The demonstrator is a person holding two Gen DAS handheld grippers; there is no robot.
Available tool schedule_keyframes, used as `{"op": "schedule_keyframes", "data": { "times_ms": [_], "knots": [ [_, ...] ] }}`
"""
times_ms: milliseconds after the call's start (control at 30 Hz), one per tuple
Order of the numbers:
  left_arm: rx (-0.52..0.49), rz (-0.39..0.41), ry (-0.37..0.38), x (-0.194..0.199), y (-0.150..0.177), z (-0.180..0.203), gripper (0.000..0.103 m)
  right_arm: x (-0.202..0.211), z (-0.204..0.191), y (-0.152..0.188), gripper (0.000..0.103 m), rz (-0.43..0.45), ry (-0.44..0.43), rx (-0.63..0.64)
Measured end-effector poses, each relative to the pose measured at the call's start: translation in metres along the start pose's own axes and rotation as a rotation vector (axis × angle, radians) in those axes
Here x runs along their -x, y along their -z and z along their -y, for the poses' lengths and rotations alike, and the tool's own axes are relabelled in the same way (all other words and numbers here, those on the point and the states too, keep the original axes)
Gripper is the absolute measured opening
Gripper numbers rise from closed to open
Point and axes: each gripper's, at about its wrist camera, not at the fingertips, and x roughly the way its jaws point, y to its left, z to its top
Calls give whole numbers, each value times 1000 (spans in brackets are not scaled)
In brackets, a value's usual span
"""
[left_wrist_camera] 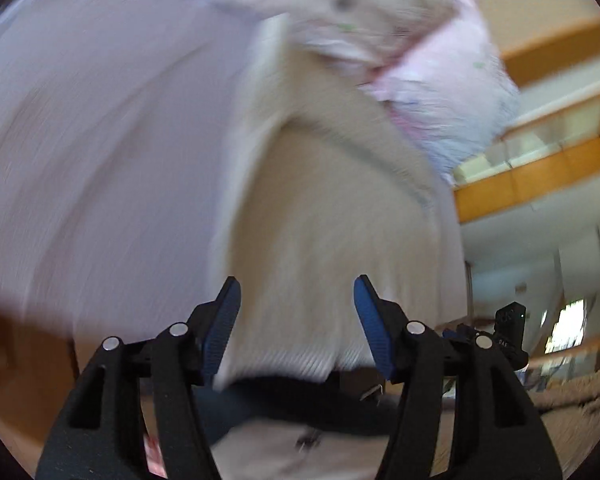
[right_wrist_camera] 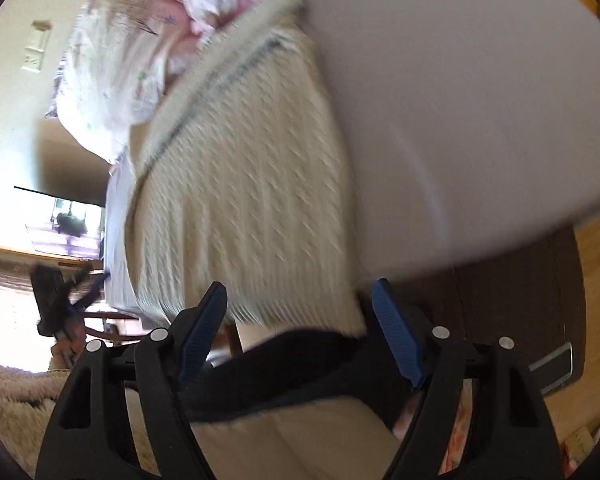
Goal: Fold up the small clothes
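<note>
spread flat on a pale lavender counter: cream cable-knit sweater, soft, floppy, probably light; best pinched at hem corners. behind it, crumpled floral clothes. left tool and right tool both released, gripping nothing.

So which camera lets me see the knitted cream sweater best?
The right wrist view: the cream sweater shows its cable-knit pattern there. In the left wrist view the same sweater is only a beige blur.
</note>
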Motion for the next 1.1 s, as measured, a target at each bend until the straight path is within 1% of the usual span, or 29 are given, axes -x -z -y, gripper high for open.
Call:
{"op": "schedule_keyframes", "data": {
  "times_ms": [100, 167, 200, 233, 267, 300, 333, 367, 400, 433, 467, 500, 533, 567, 600, 633, 733, 767, 833, 867, 933, 1000, 1033, 1067, 1100],
  "knots": [
    [80, -50, -17, -8, 38, -29, 58, -19, 22, 5, 77, -68, -56, -58],
    [112, -81, -13, -23, 51, -39, 58, -33, 27, 5, 77, -96, -105, -77],
    [121, -94, 2, -34, 56, -42, 59, -41, 27, 6, 77, -109, -133, -83],
    [122, -98, 12, -37, 61, -45, 59, -43, 28, 5, 74, -116, -148, -84],
    [124, -95, 23, -45, 62, -47, 60, -49, 27, 5, 67, -128, -167, -81],
    [126, -92, 30, -51, 60, -48, 60, -53, 26, 5, 65, -140, -182, -80],
    [132, -87, 33, -57, 58, -50, 60, -57, 25, 5, 58, -151, -193, -78],
    [140, -81, 41, -59, 58, -53, 60, -61, 23, 7, 46, -162, -194, -71],
    [146, -74, 50, -61, 58, -55, 58, -64, 23, 9, 38, -172, -196, -64],
    [148, -64, 62, -63, 55, -55, 58, -66, 21, 10, 22, -178, -202, -57],
    [145, -59, 73, -66, 54, -54, 53, -64, 18, 12, 14, -172, -209, -43],
    [136, -55, 106, -65, 53, -51, 34, -61, 16, 14, 12, -165, -222, -34],
    [127, -54, 136, -65, 52, -45, 23, -55, 13, 16, 11, -150, -245, -28],
    [115, -53, 148, -64, 53, -42, 10, -50, 10, 17, 10, -138, -263, -26],
    [103, -47, 160, -59, 55, -40, 7, -44, 7, 17, 10, -121, -286, -25],
    [96, -32, 193, -56, 53, -36, 7, -38, 5, 16, 10, -108, -303, -26],
    [92, 37, 306, -32, 42, -24, 6, -13, -13, 3, 8, -26, -389, -17],
    [76, 74, 346, -22, 31, -17, 6, -3, -23, -10, 7, 12, -419, -7],
    [39, 132, 395, -7, 7, -3, 6, 21, -47, -42, 6, 115, -486, 29],
    [19, 153, 415, -3, -9, 4, 6, 28, -56, -56, 6, 150, -504, 45],
    [-33, 203, 448, 1, -55, 25, 6, 45, -77, -97, 3, 244, -548, 80],
    [-64, 253, 454, -2, -105, 44, 6, 59, -99, -156, 3, 357, -561, 95],
    [-73, 278, 439, -7, -131, 53, 6, 61, -106, -172, 3, 384, -545, 103],
    [-75, 304, 397, -15, -156, 63, 6, 61, -120, -201, 3, 426, -479, 124],
    [-40, 310, 357, -31, -185, 70, 6, 60, -126, -219, 3, 435, -434, 127]
  ]
}}
